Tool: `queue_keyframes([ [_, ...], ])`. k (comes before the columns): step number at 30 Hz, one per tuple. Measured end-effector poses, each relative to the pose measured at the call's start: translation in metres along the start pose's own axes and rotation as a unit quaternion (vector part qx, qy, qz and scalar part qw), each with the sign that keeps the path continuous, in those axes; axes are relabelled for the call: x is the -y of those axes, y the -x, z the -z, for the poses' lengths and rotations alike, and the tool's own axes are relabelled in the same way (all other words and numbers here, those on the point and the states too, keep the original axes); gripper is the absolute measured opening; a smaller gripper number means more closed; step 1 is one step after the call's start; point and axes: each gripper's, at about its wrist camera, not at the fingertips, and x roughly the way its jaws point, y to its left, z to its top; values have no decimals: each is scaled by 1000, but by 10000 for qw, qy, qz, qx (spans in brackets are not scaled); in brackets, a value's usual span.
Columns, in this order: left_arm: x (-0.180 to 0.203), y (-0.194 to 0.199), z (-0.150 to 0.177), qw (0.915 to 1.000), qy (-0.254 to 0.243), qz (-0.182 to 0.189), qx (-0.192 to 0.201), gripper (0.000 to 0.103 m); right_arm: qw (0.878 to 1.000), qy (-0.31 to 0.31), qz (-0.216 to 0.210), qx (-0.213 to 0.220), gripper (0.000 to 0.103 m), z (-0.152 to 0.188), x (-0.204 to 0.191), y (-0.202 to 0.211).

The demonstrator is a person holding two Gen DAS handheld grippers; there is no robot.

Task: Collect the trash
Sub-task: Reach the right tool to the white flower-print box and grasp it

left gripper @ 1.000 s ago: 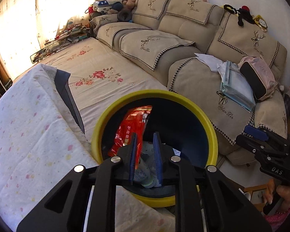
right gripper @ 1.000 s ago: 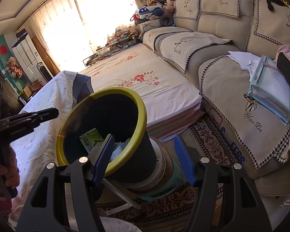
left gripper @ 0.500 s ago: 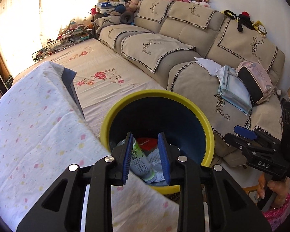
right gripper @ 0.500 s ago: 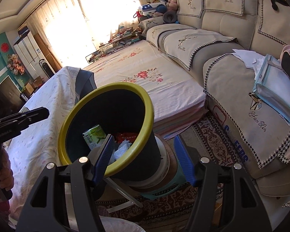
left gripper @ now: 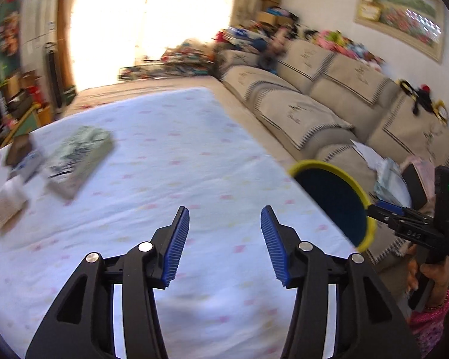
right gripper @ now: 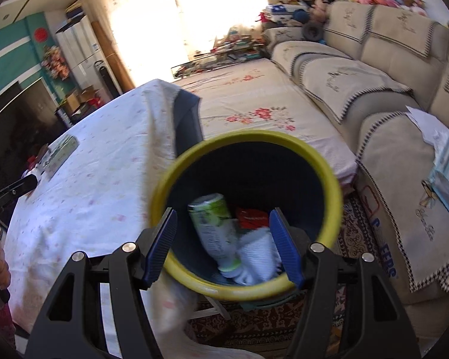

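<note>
While your right gripper (right gripper: pixel 224 245) hangs over the yellow-rimmed bin (right gripper: pixel 329 173), its wrist camera looks straight down inside: a green-and-white carton (right gripper: pixel 214 227) lies tilted against the dark wall, a red wrapper (right gripper: pixel 251 217) sits beside it, and crumpled white tissue (right gripper: pixel 259 254) is bunched at the bottom. Your right fingers stand spread with nothing between them; whether either touches the rim you cannot tell from this angle. The bin sits just off the edge of the table with the white speckled cloth (right gripper: pixel 89 191), above a patterned rug (right gripper: pixel 353 239), with the beige sofa (right gripper: pixel 374 89) beyond.

Your left view shows none of the bin's contents. From there only the rim and dark inner wall (left gripper: pixel 335 203) peek out at the table's right edge, next to your right gripper's black body (left gripper: pixel 416 227). Your left gripper (left gripper: pixel 224 239) is held over the cloth (left gripper: pixel 179 179), its blue pads (left gripper: pixel 176 248) wide apart and holding nothing. That camera is blurred, yet it picks up what the right view barely catches: a greenish flat packet (left gripper: pixel 80 158) and several smaller items (left gripper: pixel 9 197) lying on the far left of the cloth, well apart from the bin.
</note>
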Motion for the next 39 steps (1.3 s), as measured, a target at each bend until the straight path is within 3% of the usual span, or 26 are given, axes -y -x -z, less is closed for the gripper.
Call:
queue_keyframes([
  [4,-77,27,18,9965,510,-627,204,52,9990,374,-226,-25,61,-17,-44,-10],
  [9,-158,54,41,9851,1059,-1295,395,52,9948,867,-523,-62,61,-36,-107,-24],
  [14,-212,72,66,9729,1609,-1569,551,55,9861,1393,-895,-103,61,-49,-183,-41],
  [19,-227,74,77,9676,2008,-1416,586,57,9734,2001,-1115,-103,61,-54,-265,-64],
  [26,-220,76,80,9701,1966,-1289,604,58,9625,2439,-1146,-306,61,-56,-348,-114],
  [39,-217,68,83,9721,2040,-1056,471,58,9623,2565,-581,-698,62,-56,-388,-181],
])
